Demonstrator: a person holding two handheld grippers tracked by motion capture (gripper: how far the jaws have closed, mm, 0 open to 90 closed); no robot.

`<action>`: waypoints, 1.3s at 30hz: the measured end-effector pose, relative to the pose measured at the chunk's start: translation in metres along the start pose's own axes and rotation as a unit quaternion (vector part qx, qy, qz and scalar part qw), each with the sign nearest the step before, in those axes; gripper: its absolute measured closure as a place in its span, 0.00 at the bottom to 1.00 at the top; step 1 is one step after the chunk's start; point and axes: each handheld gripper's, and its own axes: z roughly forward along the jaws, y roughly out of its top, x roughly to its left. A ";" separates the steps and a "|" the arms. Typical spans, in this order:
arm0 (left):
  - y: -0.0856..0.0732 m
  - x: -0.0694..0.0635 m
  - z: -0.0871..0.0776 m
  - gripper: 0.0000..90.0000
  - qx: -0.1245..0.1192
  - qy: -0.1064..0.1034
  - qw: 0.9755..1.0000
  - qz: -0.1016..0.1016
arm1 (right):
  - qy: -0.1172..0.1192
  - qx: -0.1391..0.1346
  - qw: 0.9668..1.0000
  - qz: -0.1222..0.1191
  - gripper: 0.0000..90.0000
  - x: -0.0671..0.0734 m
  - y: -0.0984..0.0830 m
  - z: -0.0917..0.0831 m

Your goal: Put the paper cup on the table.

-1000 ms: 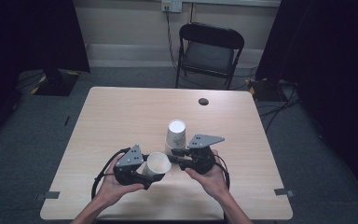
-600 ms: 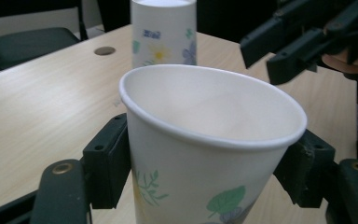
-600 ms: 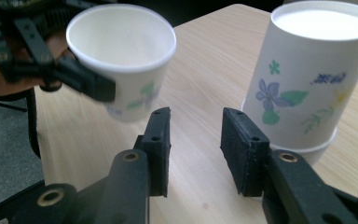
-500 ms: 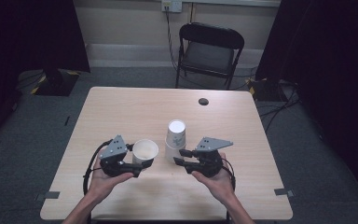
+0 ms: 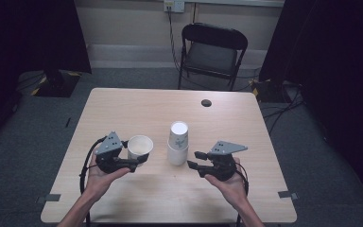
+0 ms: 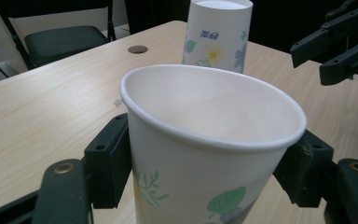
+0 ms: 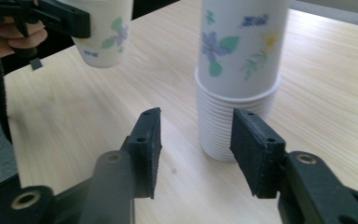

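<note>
A flowered paper cup point(image 5: 140, 145) stands mouth up in my left gripper point(image 5: 139, 154), which is shut on its sides and holds it just above the table, left of the stack. In the left gripper view the cup point(image 6: 205, 154) sits between the two black pads point(image 6: 107, 163). A stack of upside-down paper cups point(image 5: 177, 143) rests mid-table. My right gripper point(image 5: 193, 159) is open, low and just right of the stack. In the right gripper view the stack point(image 7: 237, 70) stands slightly beyond the open right gripper point(image 7: 196, 144), with the held cup point(image 7: 105, 32) at upper left.
The wooden table point(image 5: 137, 109) has a small dark round hole point(image 5: 206, 102) near its far edge. A black folding chair point(image 5: 212, 52) stands behind the table. Cables run along the floor at the back and right.
The two grippers have drawn apart. My left gripper carried the cup leftward, away from the stack, and my right gripper shifted right and back.
</note>
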 end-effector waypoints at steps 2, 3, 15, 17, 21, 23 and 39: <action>-0.001 0.006 0.001 0.32 0.004 0.012 1.000 0.002 | -0.010 0.000 1.000 0.010 0.54 -0.006 -0.007 -0.002; -0.002 0.009 0.002 0.33 0.005 0.016 1.000 0.000 | -0.013 0.000 1.000 0.014 0.52 -0.008 -0.009 -0.002; -0.015 0.043 0.017 0.33 0.016 0.051 0.998 -0.038 | -0.047 0.015 0.998 0.037 0.41 -0.029 -0.032 -0.011; -0.017 0.048 0.019 0.33 0.019 0.061 0.997 -0.038 | -0.055 0.020 0.997 0.045 0.39 -0.035 -0.039 -0.014; -0.024 0.059 0.024 0.33 0.028 0.075 0.995 -0.055 | -0.068 0.029 0.996 0.056 0.38 -0.043 -0.047 -0.017; -0.026 0.064 0.026 0.33 0.030 0.081 0.995 -0.056 | -0.077 0.031 0.995 0.060 0.37 -0.048 -0.051 -0.020; -0.050 0.076 0.046 0.33 0.067 0.086 0.992 -0.056 | -0.106 0.059 0.989 0.089 0.36 -0.070 -0.075 -0.017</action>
